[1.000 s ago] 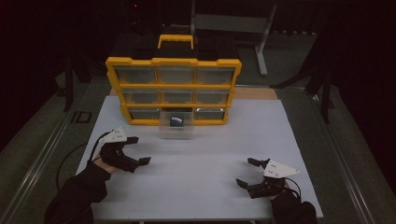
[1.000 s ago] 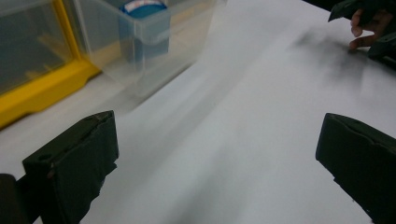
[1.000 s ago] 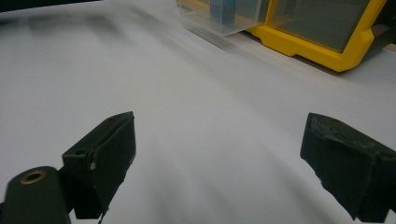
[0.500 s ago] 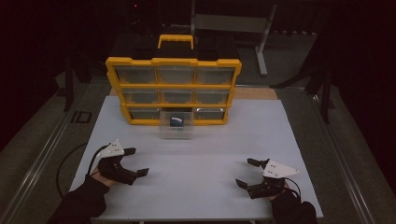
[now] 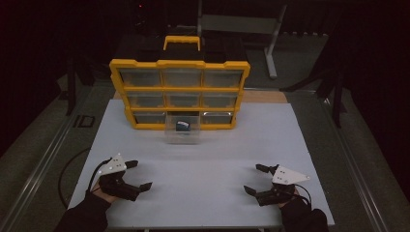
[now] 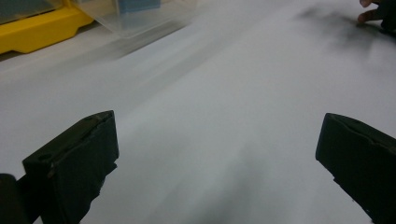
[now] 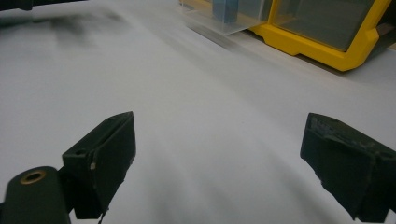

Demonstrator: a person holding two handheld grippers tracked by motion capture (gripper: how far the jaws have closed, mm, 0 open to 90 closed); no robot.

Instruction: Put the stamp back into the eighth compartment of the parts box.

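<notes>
A yellow organiser cabinet [image 5: 179, 94] with clear drawers stands at the back of the white table [image 5: 203, 159]. Its bottom middle drawer [image 5: 183, 130] is pulled out, with a small blue and dark object [image 5: 183, 125] inside; the same drawer [image 6: 140, 16] shows at the top of the left gripper view. My left gripper [image 5: 139, 175] rests open near the table's front left, nothing between its jaws. Low over the front right, my right gripper [image 5: 257, 179] is open and empty too. The cabinet [image 7: 327, 32] and drawer [image 7: 229, 16] appear at the top of the right gripper view.
A yellow carrying handle [image 5: 181, 42] tops the cabinet. A metal stand [image 5: 270, 48] rises behind the table in the dark. Rails [image 5: 43, 164] run along the table's left side. A cable [image 5: 67, 169] trails from my left gripper. The other hand [image 6: 376, 11] shows far off.
My left gripper has drawn back toward the front left edge of the table and lowered. The right gripper has stayed in place.
</notes>
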